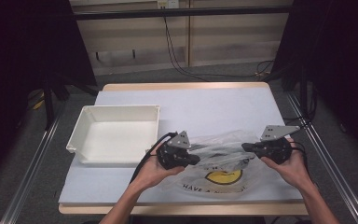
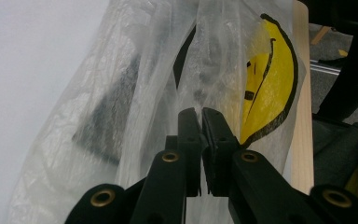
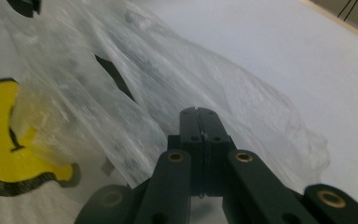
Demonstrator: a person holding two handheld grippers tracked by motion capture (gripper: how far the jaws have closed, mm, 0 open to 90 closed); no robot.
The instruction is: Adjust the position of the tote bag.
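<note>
Grippers were both on the plastic bag (image 1: 216, 168), one at each side of it, near the front edge of the table (image 1: 223, 100). The left gripper (image 1: 193, 158) came in from the bag's left, and in the left gripper view its jaws were nearly together with a fold of thin film caught between them. The right gripper (image 1: 246, 147) was at the bag's upper right; in the right gripper view its jaws were pressed flat together, and I could not tell for sure whether film was pinched in them or merely lay under them.

Holding opposite edges like that looked like a way to spread the bag or open its mouth, since the film was limp and crumpled and would sag if held from one side.

A yellow smiley face (image 1: 223, 176) with dark lettering below it was printed on the bag, and something dark showed through the film in the left gripper view, too blurred to name.

A white tray (image 1: 86, 126) sat just left of the bag, empty and open-topped. Nothing stood between bag and tray except the left hand (image 1: 154, 171) and its trailing cable (image 1: 142, 163).
</note>
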